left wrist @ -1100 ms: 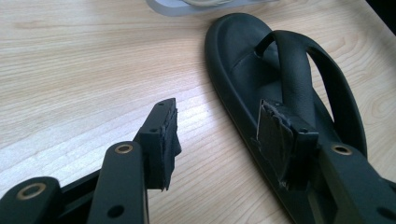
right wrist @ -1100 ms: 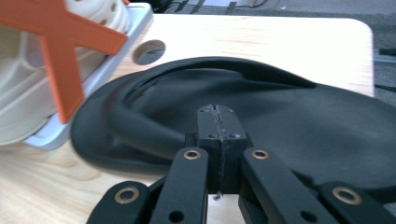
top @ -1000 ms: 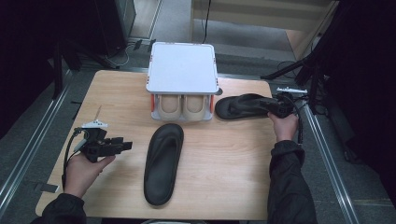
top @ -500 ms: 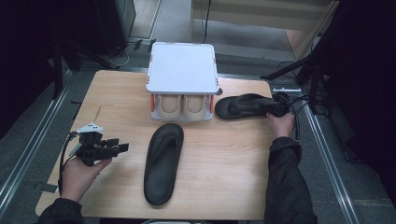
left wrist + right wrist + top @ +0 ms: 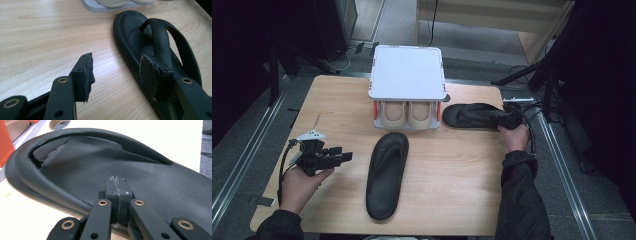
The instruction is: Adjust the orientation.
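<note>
A black flip-flop sandal lies lengthwise on the middle of the wooden table. My left gripper hovers to its left, pointing at it. In the left gripper view the jaws stand open and have just been opening, with nothing between them and the sandal just beyond the right jaw. A second black sandal lies crosswise at the right of the rack. My right gripper is shut at its heel end. Its closed tips rest over that sandal's footbed, with nothing showing between the pads.
A small white shoe rack with orange posts stands at the back centre, a beige pair of shoes on its lower shelf. Metal rails run along both table sides. Cables and stand legs lie off the right edge.
The right gripper and the crosswise sandal have shifted slightly left toward the rack. The left gripper has stayed in place, its jaws a little wider.
</note>
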A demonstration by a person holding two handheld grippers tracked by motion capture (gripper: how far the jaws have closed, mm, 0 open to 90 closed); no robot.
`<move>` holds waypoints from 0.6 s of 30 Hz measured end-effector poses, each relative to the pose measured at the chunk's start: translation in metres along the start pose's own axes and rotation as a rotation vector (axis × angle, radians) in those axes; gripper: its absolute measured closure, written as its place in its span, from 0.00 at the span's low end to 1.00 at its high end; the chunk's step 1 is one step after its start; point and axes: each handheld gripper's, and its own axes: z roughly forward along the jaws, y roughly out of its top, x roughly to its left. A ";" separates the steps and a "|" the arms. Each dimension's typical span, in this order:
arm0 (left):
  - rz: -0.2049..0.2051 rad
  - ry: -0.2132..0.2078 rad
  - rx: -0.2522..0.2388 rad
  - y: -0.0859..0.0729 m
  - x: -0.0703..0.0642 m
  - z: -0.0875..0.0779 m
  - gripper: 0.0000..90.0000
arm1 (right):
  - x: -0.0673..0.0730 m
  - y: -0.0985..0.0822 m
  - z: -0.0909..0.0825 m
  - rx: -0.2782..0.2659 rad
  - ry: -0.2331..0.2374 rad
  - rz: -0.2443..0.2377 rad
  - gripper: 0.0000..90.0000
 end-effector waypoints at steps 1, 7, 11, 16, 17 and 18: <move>-0.001 0.001 0.000 0.001 -0.001 0.002 0.50 | 0.001 -0.002 -0.001 -0.001 0.002 -0.001 1.00; 0.039 0.025 0.042 0.005 0.002 0.011 0.49 | 0.008 -0.011 -0.010 0.023 0.014 -0.009 1.00; 0.020 0.016 0.021 0.008 0.005 0.012 0.49 | 0.015 -0.018 -0.015 0.025 0.024 -0.007 1.00; 0.022 0.003 0.008 0.011 0.004 0.012 0.49 | 0.024 -0.026 -0.020 0.037 0.034 0.021 1.00; 0.019 0.000 0.000 0.011 0.003 0.011 0.48 | 0.027 -0.027 -0.021 0.037 0.034 0.013 1.00; 0.020 -0.004 -0.002 0.012 0.003 0.011 0.48 | 0.029 -0.028 -0.022 0.045 0.033 0.005 1.00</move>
